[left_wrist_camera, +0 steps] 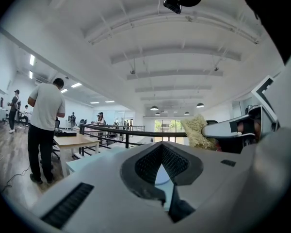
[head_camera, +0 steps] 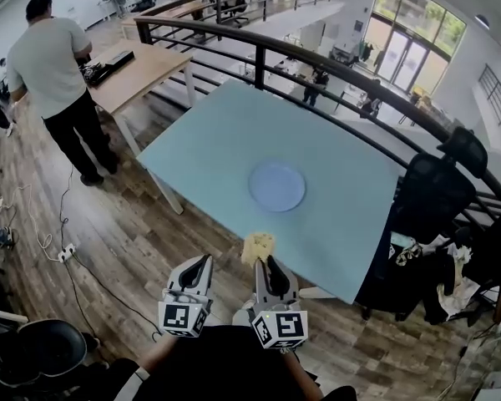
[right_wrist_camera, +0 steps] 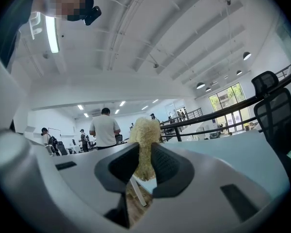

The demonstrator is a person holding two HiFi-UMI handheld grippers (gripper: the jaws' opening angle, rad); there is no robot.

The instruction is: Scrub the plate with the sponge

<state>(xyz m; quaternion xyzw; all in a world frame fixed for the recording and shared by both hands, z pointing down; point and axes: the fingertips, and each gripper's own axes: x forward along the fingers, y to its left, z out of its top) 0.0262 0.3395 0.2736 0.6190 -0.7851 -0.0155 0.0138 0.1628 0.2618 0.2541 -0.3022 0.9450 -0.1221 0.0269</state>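
Observation:
A round pale-blue plate (head_camera: 277, 185) lies on the light-blue table (head_camera: 209, 149), a little right of its middle. My right gripper (head_camera: 263, 261) hovers at the table's near edge, short of the plate, shut on a yellow fibrous sponge (head_camera: 258, 246). In the right gripper view the sponge (right_wrist_camera: 144, 135) stands upright between the dark pads (right_wrist_camera: 167, 166), rising above them. My left gripper (head_camera: 196, 271) is just left of the right one, off the table's edge, shut and holding nothing. The left gripper view shows the sponge (left_wrist_camera: 196, 130) at its right.
A black railing (head_camera: 334, 65) runs behind the table. A black office chair (head_camera: 434, 190) stands at the table's right side. A person in a white shirt (head_camera: 54, 65) stands by a wooden desk (head_camera: 138, 65) at far left. Cables (head_camera: 58, 241) lie on the wooden floor.

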